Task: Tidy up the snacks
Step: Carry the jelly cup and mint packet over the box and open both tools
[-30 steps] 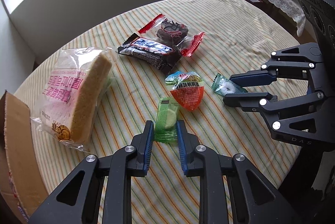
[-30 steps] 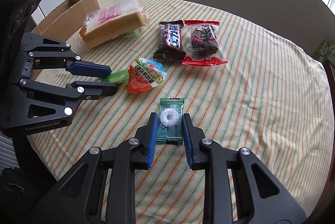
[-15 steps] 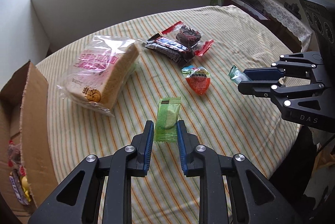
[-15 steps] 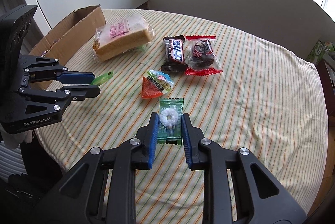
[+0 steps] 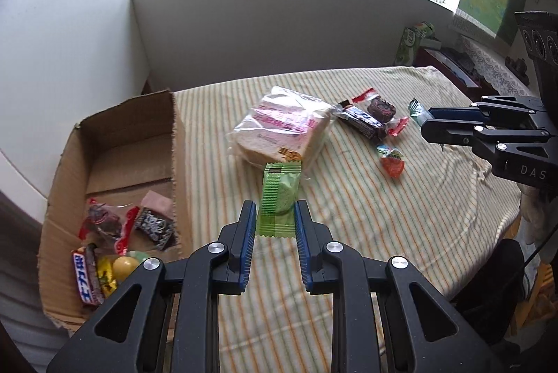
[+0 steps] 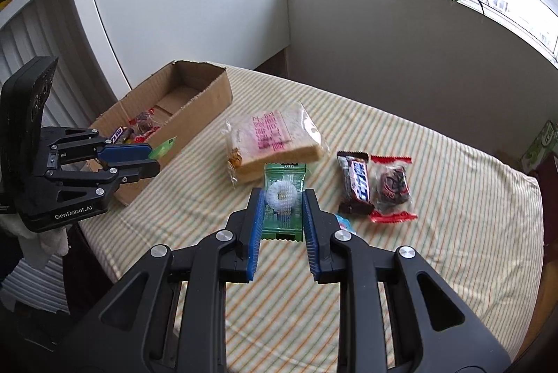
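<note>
Two hand-held grippers each clench one sweet above the bench point(image 5: 401, 216): the left hand-held gripper point(image 5: 273, 226) grips a green packet point(image 5: 279, 198) at frame centre, the right hand-held gripper point(image 6: 281, 218) a mint-ring packet point(image 6: 283, 198). Four snacks lie on the striped cloth: one bread pack point(image 5: 282, 132), one chocolate bar point(image 6: 356, 183), one brownie point(image 6: 392, 186), one red jelly cup point(image 5: 392, 160), mostly hidden in the right view. Contents of the cardboard box point(image 5: 115, 143), lower left, overlap and are hard to count.

"GenRobot.AI" on left tool point(image 6: 153, 162); "DAS" on right tool point(image 5: 425, 125).
</note>
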Available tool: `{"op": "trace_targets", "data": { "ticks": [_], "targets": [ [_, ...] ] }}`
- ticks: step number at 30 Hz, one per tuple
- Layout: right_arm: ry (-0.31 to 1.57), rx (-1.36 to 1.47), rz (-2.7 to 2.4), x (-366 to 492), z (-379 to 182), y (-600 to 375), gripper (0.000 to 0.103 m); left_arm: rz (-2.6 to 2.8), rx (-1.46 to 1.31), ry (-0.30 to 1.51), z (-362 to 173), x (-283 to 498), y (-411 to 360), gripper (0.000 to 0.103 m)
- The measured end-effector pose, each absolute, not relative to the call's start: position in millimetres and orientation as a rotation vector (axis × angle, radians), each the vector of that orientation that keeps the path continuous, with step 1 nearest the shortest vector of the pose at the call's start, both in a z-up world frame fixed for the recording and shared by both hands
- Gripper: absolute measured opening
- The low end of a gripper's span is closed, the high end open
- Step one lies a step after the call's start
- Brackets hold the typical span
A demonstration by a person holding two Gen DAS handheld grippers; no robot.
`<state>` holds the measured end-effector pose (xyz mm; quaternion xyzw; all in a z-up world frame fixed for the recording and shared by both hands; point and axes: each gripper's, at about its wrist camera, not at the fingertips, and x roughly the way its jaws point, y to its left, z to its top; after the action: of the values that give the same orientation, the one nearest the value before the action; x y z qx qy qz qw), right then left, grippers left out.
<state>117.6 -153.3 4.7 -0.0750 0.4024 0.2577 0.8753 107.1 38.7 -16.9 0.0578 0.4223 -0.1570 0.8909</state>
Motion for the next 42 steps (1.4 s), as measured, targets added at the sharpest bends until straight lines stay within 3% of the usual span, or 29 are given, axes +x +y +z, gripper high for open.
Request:
{"op": "trace_targets", "data": {
  "ticks": [16, 31, 36, 37, 39, 42],
  "targets": [
    [0.82, -0.222, 0.722, 162, 24, -20, 0.023, -0.133, 0.038, 0.834, -10, 99, 138, 0.021],
    [0.886, -0.271, 0.797, 204, -7, 64, 0.023, -0.061, -0.033, 0.854, -28, 106, 184, 0.021],
    [0.879, -0.29, 0.797, 204, -11, 74, 0.027, -0.051, -0.02, 0.859, -30, 108, 183, 0.022],
    [0.875, -0.294, 0.795, 203, -11, 74, 0.029, -0.048, -0.021, 0.859, -30, 108, 183, 0.022],
    [0.861, -0.294, 0.787, 203, -9, 73, 0.047, -0.05, -0.019, 0.856, -30, 109, 183, 0.022],
    [0.851, -0.284, 0.781, 203, -5, 69, 0.048, -0.049, -0.018, 0.855, -29, 108, 182, 0.022]
  ]
}}
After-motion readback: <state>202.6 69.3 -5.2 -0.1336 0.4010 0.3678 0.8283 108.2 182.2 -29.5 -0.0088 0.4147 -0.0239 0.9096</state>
